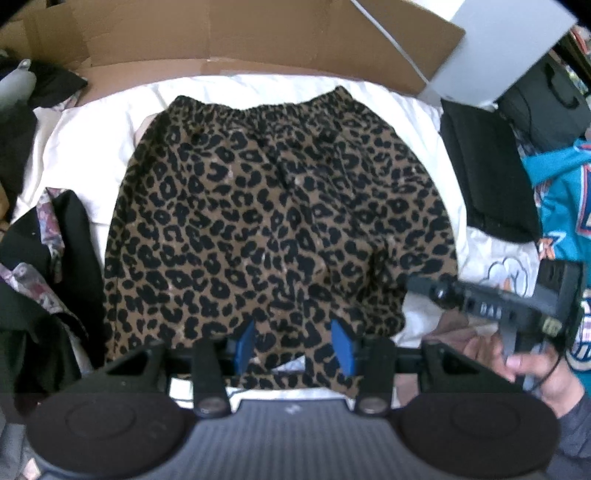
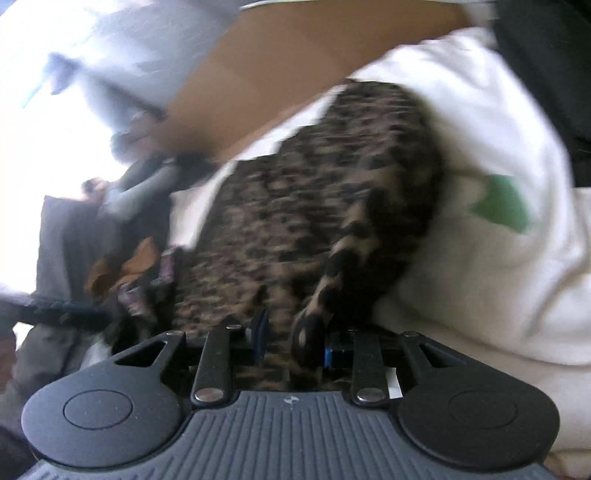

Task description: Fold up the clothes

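Leopard-print shorts (image 1: 273, 206) lie flat on a white sheet (image 1: 96, 140), waistband at the far end. My left gripper (image 1: 293, 347) hovers over the bottom hem at the crotch. Its blue pads (image 1: 245, 345) stand apart, with flat fabric under the gap, so it is open. In the left wrist view my right gripper (image 1: 415, 286), held by a hand (image 1: 546, 373), reaches the right leg's hem. In the blurred right wrist view the right gripper (image 2: 295, 341) has a raised bunch of the shorts (image 2: 295, 206) between its pads and is shut on it.
Flattened cardboard (image 1: 258, 33) lies beyond the sheet. Dark and floral clothes (image 1: 40, 266) are piled at the left. At the right are a folded black garment (image 1: 484, 173), a teal jersey (image 1: 565, 192) and a white printed garment (image 1: 506, 266).
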Motion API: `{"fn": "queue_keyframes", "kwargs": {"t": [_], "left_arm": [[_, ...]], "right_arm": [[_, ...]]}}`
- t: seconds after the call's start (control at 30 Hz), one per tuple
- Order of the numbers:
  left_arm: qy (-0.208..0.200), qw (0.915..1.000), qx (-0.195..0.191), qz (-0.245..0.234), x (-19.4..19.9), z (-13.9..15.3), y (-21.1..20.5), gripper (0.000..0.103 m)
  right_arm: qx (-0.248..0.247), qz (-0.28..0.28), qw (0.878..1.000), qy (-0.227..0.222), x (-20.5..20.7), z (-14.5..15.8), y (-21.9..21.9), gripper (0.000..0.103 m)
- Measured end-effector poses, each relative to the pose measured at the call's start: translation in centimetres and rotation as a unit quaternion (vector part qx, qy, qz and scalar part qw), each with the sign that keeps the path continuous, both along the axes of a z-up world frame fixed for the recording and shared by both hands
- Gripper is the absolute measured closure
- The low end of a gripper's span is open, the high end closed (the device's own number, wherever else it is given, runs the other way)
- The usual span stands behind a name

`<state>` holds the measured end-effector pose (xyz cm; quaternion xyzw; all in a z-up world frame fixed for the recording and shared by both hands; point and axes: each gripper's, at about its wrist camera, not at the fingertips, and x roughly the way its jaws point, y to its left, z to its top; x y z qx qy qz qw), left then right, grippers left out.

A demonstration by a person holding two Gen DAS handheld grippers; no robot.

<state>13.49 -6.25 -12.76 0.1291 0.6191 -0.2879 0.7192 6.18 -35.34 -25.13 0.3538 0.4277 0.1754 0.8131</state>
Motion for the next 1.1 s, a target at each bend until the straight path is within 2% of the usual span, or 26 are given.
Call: {"fn": "queue_keyframes", "kwargs": {"t": [0.13,0.3,0.47,0.53,0.63,0.7,0.73,0.87,0.9,1.1], "left_arm": [[0.001,1.0,-0.007,0.006,0.5,-1.0,-1.6,0.053],[-0.021,0.9996,-0.021,-0.006,1.6,-2.5,-4.0,0.053],[-0.012,0.9977,-0.064,-0.016,2.4,-2.7,-6.3,0.053],[-0.015,0.9947,-0.093,-0.041,2.1,-2.6,-7.4,0.053],[-0.019,0.9856,-0.143,-0.087,1.3,-2.6,-8.9,0.051],[-0.008,0.9844,-0.149,-0.094,1.2,-3.4,-9.6,0.051],[-0.001,0.984,-0.15,-0.096,1.2,-3.9,-10.0,0.051],[0.033,0.9822,-0.148,-0.111,1.1,-6.1,-10.6,0.05],[0.037,0.9822,-0.147,-0.111,1.1,-6.6,-10.4,0.049],[0.068,0.9799,-0.155,-0.106,1.3,-8.3,-10.5,0.046]], "right_arm": [[-0.003,0.023,1.0,-0.021,1.1,-0.2,1.6,0.07],[-0.006,0.017,1.0,-0.022,1.6,-0.5,2.2,0.07],[-0.001,0.014,0.999,-0.03,1.2,-0.5,1.9,0.07],[-0.003,0.015,0.999,-0.04,1.2,-0.4,2.0,0.07],[-0.004,0.013,0.999,-0.049,1.2,-0.4,2.4,0.07],[-0.004,0.012,0.998,-0.055,1.2,-0.4,2.6,0.067],[-0.006,0.012,0.998,-0.058,1.2,-0.4,2.8,0.061],[-0.02,0.02,0.998,-0.064,1.1,-0.4,3.6,0.056],[-0.024,0.023,0.998,-0.061,1.1,-0.5,3.8,0.052],[-0.034,0.03,0.998,-0.05,0.9,-1.3,4.2,0.051]]}}
